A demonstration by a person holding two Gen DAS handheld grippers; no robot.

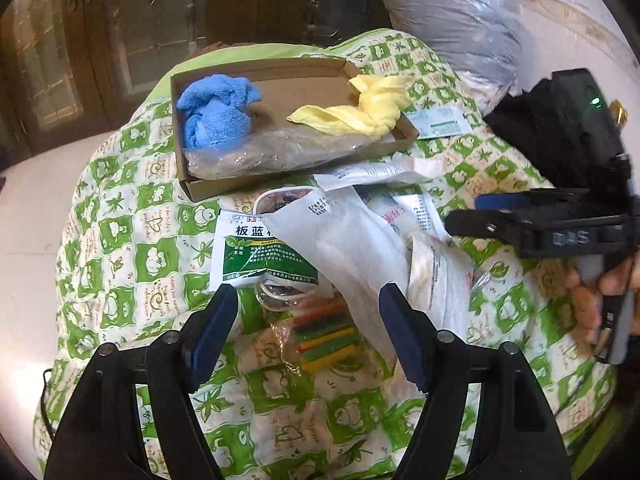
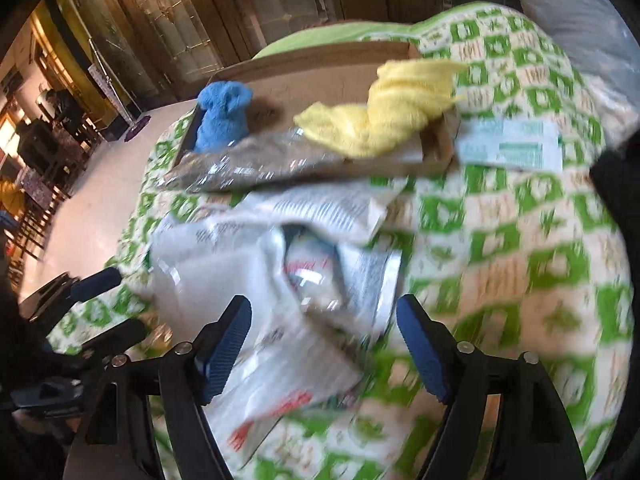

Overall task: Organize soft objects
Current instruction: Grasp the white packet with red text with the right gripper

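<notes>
While both grippers hang open over a quilt, the white bag lies just beyond the left gripper, slanting toward the far-left cardboard tray.

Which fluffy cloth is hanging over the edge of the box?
The yellow cloth drapes over the cardboard box's right-hand rim. The blue towel sits bunched wholly inside, at the other end.
</notes>
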